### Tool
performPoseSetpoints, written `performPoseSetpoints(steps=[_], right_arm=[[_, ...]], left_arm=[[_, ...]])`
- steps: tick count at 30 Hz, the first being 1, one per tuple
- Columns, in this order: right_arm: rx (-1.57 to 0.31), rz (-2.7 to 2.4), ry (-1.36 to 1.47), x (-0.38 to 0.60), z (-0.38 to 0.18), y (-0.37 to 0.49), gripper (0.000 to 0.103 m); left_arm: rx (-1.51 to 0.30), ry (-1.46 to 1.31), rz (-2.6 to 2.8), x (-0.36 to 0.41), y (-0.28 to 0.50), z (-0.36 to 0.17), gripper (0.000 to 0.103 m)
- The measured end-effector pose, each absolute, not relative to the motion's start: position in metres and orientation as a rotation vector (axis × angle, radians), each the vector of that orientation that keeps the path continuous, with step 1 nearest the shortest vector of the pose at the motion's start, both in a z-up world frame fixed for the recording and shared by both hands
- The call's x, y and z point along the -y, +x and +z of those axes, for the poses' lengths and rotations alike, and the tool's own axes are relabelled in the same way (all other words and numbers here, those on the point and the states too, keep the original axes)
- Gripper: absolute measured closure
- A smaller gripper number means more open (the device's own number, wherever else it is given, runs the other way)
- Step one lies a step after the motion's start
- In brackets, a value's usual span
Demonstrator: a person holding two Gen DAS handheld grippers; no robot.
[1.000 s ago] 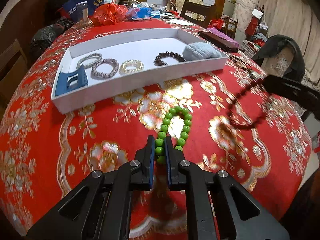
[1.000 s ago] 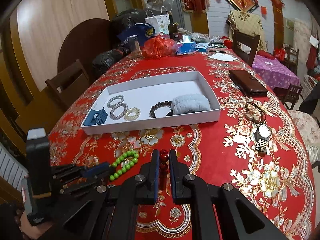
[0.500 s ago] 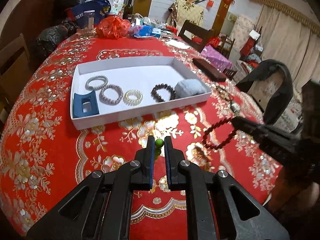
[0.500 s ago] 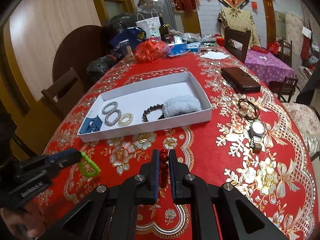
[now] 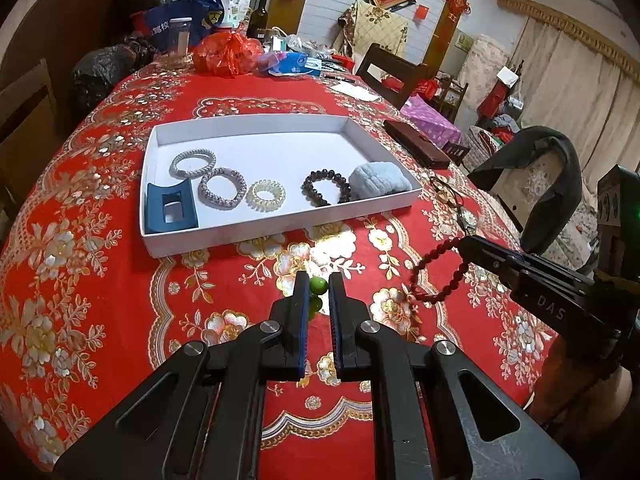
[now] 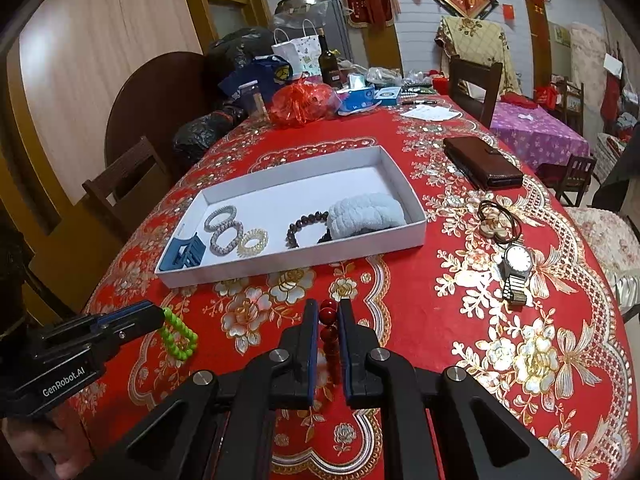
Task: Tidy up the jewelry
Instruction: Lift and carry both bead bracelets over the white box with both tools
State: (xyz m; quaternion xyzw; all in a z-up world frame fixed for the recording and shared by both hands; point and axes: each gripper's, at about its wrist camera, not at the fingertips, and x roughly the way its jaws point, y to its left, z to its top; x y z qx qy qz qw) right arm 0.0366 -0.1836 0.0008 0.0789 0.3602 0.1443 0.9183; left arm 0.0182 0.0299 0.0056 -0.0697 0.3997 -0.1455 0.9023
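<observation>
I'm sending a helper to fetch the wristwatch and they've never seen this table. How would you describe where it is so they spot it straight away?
Find the white tray on the red tablecloth. On the cloth to its right, below a brown wallet and a tangle of dark cords, lies the watch. It is the only thing there with a round white dial and a metal link band.

Even, fairly bright indoor light falls from above; the white tray [image 5: 276, 236] glares slightly. Shadows are soft. Strong fisheye bending curves the bench [image 6: 440, 320] edges, corners go black, and far background softens.
</observation>
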Motion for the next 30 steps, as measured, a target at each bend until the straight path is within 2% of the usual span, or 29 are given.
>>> performPoseSetpoints(steps=[30], right_arm=[[-0.675, 0.275, 0.109, 0.164, 0.015, 0.031, 0.094]], left_arm=[[-0.823, -0.069, -0.215, -0.018, 0.008, 0.016, 0.095]])
